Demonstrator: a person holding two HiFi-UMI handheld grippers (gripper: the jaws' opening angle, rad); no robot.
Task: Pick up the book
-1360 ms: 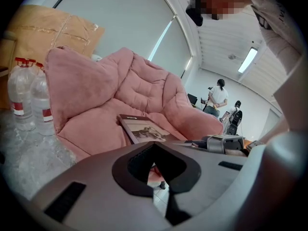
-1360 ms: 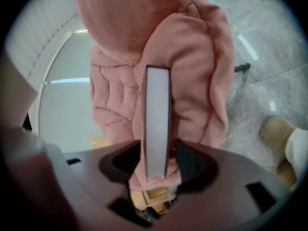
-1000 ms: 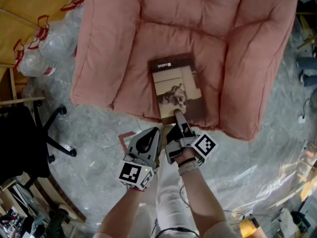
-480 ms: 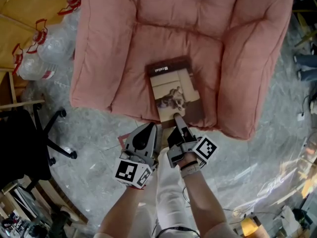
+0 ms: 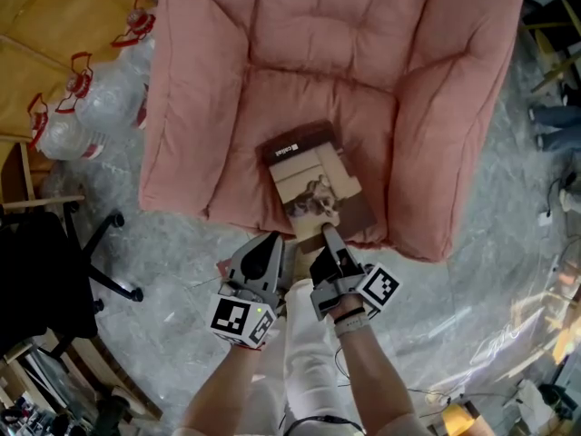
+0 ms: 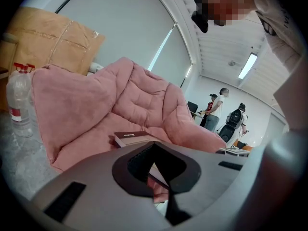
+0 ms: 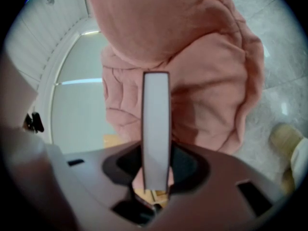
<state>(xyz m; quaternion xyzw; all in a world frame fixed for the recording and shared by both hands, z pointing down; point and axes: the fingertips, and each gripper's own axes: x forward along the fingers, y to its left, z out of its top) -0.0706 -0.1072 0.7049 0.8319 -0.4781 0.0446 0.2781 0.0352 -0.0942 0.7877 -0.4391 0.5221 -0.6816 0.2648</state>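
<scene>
Pink padded armchair on a grey marbled floor. Brown-covered book lies on the seat cushion, toward the front edge, cover up, dark title band at the far end, slightly skewed.

Right gripper: jaws have just been closing, with the book's near end between them, pinching its two covers. The pale page edge fills the gap in the right gripper view.

Left gripper: just beside the right one, near the armchair's front edge, jaws pressed together with nothing in them, clear of the book.

Clear water bottles with red handles sit left of the armchair; a black office chair stands nearer the person on that side
</scene>
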